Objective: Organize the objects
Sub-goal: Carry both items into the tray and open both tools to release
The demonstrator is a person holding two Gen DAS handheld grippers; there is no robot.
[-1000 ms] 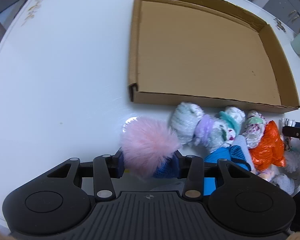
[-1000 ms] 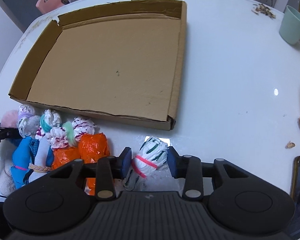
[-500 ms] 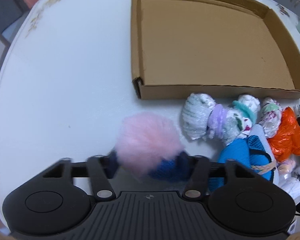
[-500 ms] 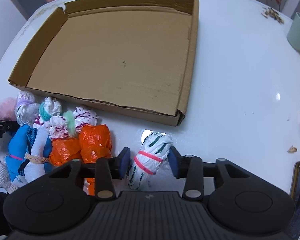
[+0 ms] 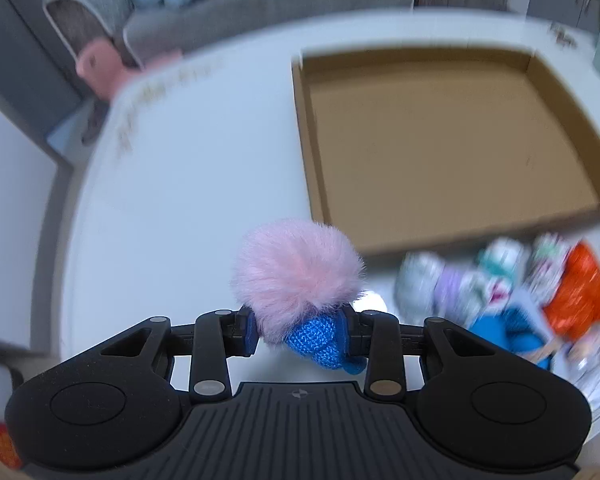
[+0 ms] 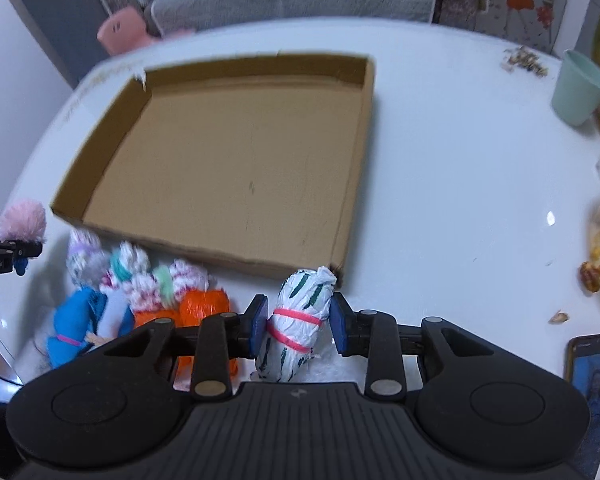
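My left gripper [image 5: 298,334] holds a blue knitted piece [image 5: 320,340] topped by a fluffy pink pompom [image 5: 296,276]; its jaws are closing and the pads press the knit, lifted above the white table [image 5: 180,200]. In the right wrist view my right gripper [image 6: 299,326] has its jaws closing on a white bundle with green marks and a pink band [image 6: 304,292], pads touching both sides. An empty shallow cardboard box [image 6: 240,168] lies beyond both grippers. The pompom [image 6: 22,220] also shows at that view's left edge.
Several tied cloth bundles in orange, blue, white and lilac [image 6: 140,280] lie along the box's near wall. A mint cup [image 6: 580,92], a phone [image 6: 592,364] and snack scraps [image 6: 596,272] sit at the right. A grey sofa and a pink stool [image 6: 120,32] stand behind the table.
Both grippers have risen and tipped upward, so the sofa now shows. The pompom piece and the white bundle came up off the table with them, and both pairs of jaws narrowed.
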